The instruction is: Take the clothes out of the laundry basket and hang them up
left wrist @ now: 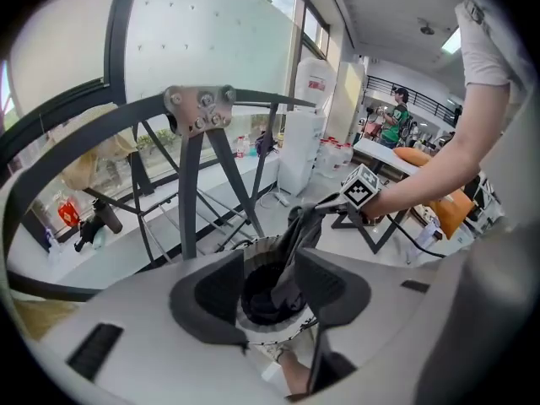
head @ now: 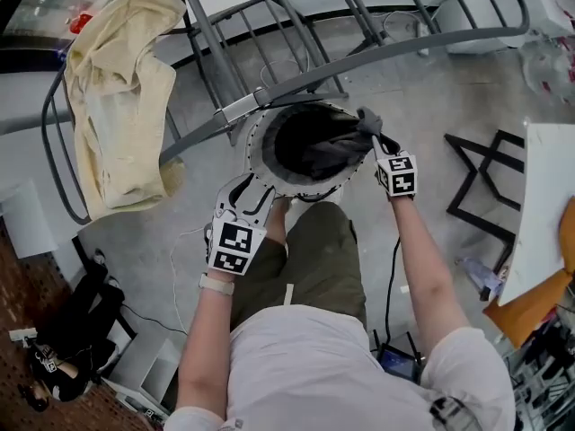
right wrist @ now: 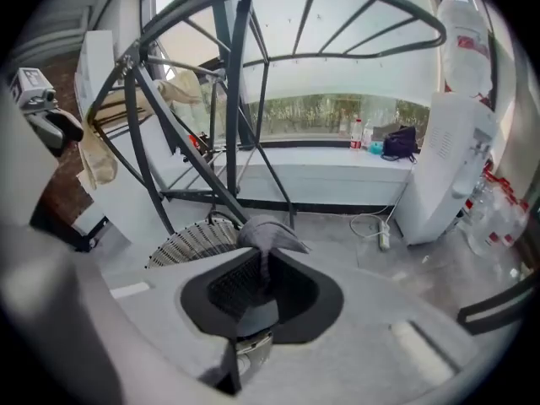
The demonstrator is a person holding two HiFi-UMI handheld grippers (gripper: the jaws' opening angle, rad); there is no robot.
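Keeps the left gripper [head: 244, 194] unclenched, nothing between its jaws, at the near left rim of the laundry basket [head: 259, 137], probably ready to steady it. Further right, pinches a fold of the dark garment [head: 328, 151] in the right gripper [head: 370, 128], clamped tight, to draw it out. Stretches its long axis from that raised pinch down leftward into the basket, where most lies. Beyond, shows the drying rack [head: 296, 79], cream cloth [head: 117, 88] draped far left.

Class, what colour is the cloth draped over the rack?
Pale cream-yellow; the cloth on the rack shows best in the head view.
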